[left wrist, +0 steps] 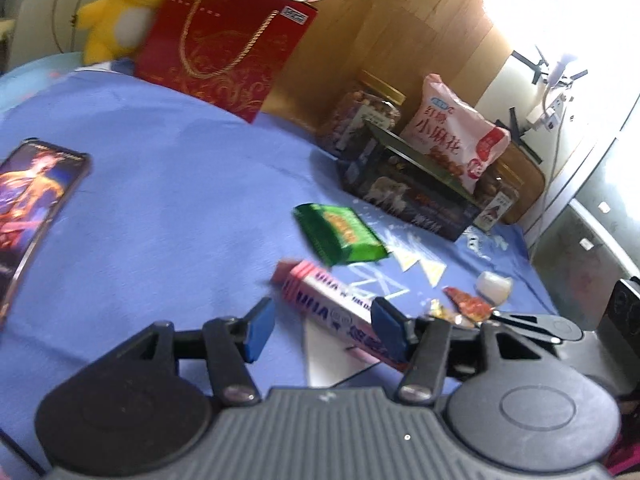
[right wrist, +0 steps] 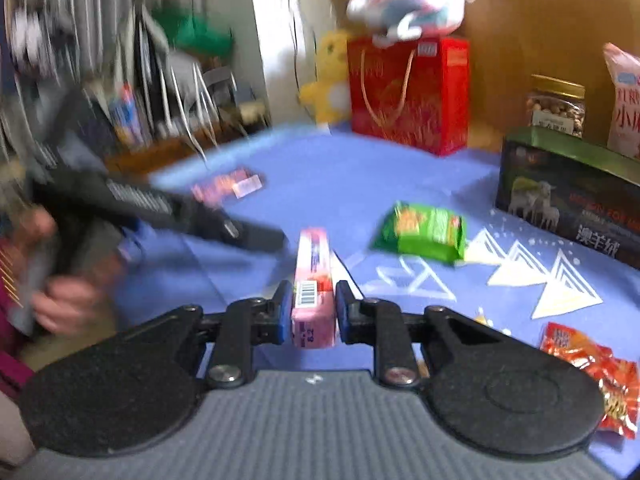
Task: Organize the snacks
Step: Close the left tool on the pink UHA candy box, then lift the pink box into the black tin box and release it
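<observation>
My right gripper [right wrist: 310, 314] is shut on a long pink snack box [right wrist: 312, 280] and holds it above the blue cloth. The same pink box [left wrist: 332, 308] shows in the left wrist view, lying across in front of my left gripper [left wrist: 320, 328], which is open and empty. The left gripper also shows in the right wrist view [right wrist: 256, 236], close to the box's far end. A green snack packet [left wrist: 340, 236] [right wrist: 424, 230] lies just beyond the box. An orange-red packet [right wrist: 592, 376] [left wrist: 468, 302] lies at the right.
A dark open box [left wrist: 408, 188] [right wrist: 572, 196] stands at the back right with a pink snack bag [left wrist: 456, 136] and nut jars [left wrist: 360, 116]. A red gift bag [left wrist: 224, 40] and plush toys stand at the back. A flat colourful pack [left wrist: 32, 200] lies left.
</observation>
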